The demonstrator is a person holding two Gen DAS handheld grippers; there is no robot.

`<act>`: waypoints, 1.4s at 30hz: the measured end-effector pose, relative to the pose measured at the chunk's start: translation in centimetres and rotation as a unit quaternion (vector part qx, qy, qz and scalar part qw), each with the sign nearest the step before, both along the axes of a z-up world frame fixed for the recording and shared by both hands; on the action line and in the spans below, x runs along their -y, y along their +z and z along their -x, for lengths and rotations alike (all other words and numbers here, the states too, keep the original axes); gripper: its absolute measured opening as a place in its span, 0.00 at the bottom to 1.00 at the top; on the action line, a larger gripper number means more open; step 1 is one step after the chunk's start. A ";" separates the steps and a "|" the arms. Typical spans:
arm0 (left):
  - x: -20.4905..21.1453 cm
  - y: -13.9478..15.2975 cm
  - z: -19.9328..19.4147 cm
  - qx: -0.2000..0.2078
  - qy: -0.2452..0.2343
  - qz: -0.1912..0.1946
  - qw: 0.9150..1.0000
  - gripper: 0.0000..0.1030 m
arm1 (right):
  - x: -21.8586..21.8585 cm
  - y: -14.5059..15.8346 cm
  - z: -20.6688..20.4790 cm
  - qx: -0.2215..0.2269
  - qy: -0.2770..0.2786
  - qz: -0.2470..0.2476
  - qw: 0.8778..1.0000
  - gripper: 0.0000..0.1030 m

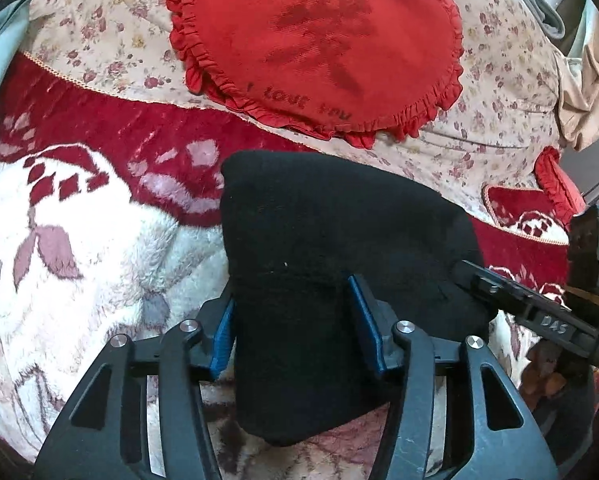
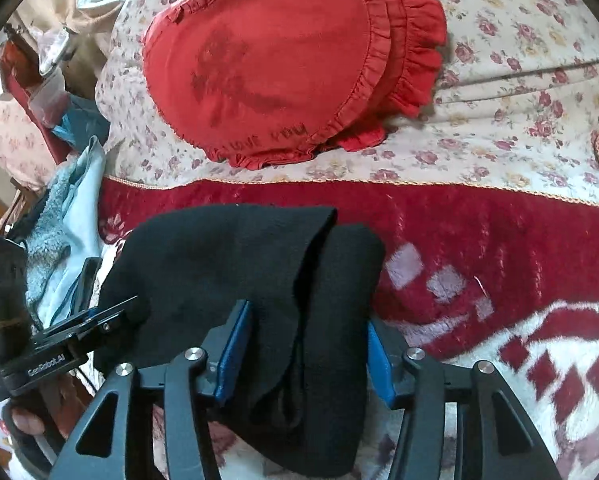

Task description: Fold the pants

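Both sets of fingers clamped on the black fleece pants (image 1: 331,240): left gripper (image 1: 291,332) and right gripper (image 2: 305,344) hold its near edge side by side, bundle hanging just over the red-and-white plush blanket (image 1: 79,220), long axis running between them.

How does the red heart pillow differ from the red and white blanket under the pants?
The heart pillow is plain smooth red cloth with a ruffled edge and lettering; the blanket is fuzzy, patterned dark red and white. The pillow lies on the floral sheet; the blanket lies nearer, beneath the black pants. Both are red.
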State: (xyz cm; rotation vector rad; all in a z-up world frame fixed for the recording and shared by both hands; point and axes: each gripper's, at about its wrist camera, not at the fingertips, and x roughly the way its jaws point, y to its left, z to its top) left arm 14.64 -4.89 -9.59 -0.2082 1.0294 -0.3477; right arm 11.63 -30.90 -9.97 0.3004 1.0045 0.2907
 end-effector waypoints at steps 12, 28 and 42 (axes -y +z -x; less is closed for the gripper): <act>0.6 2.8 3.6 0.047 0.030 -0.061 0.997 0.50 | -2.0 5.5 4.9 0.085 -0.002 0.026 0.996 0.50; 0.5 6.6 8.5 0.089 0.055 -0.110 0.988 0.50 | -4.3 7.8 7.3 0.112 -0.016 0.056 0.992 0.50; 0.7 9.2 12.0 0.127 0.056 -0.112 0.984 0.50 | -4.5 10.3 10.5 0.132 -0.012 0.058 0.989 0.50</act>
